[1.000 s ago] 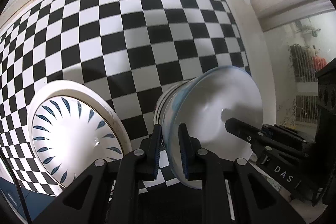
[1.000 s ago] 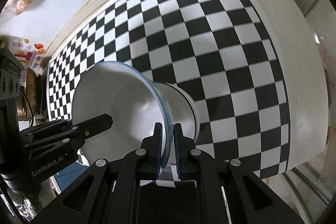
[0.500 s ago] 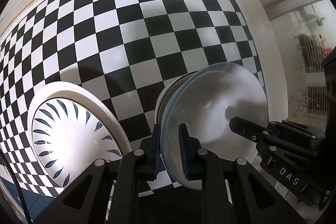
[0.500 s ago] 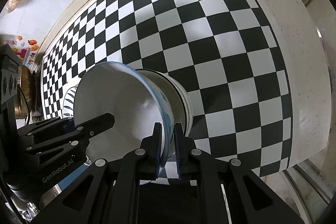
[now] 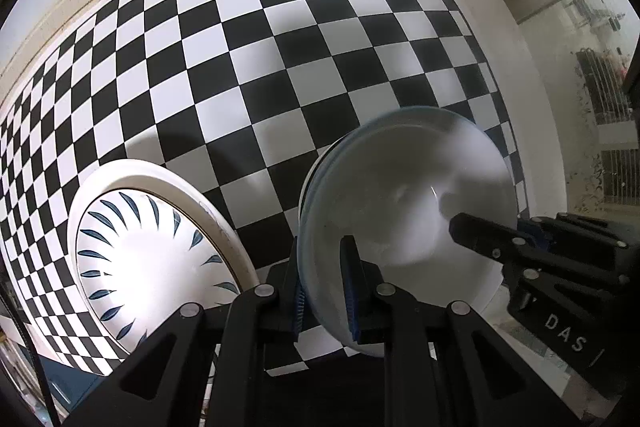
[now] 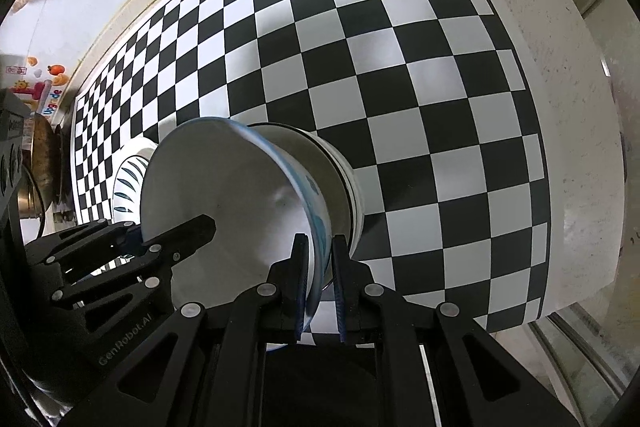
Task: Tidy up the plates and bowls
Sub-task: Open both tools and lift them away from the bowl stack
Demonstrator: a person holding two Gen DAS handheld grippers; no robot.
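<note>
White ceramic bowl with blue-patterned outside [image 5: 404, 203], rim clamped on opposite sides by left tool [image 5: 323, 291] and right tool [image 6: 320, 283], nested atop another white bowl [image 6: 340, 179] on checkered surface [image 5: 280, 39], beside blue-leaf white plate [image 5: 152, 255].

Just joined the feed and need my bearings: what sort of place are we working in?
Probably a home kitchen counter. A checkered mat covers a pale speckled countertop, with a leaf-patterned plate and stacked bowls on it, and what looks like a metal pot at the far edge.
</note>
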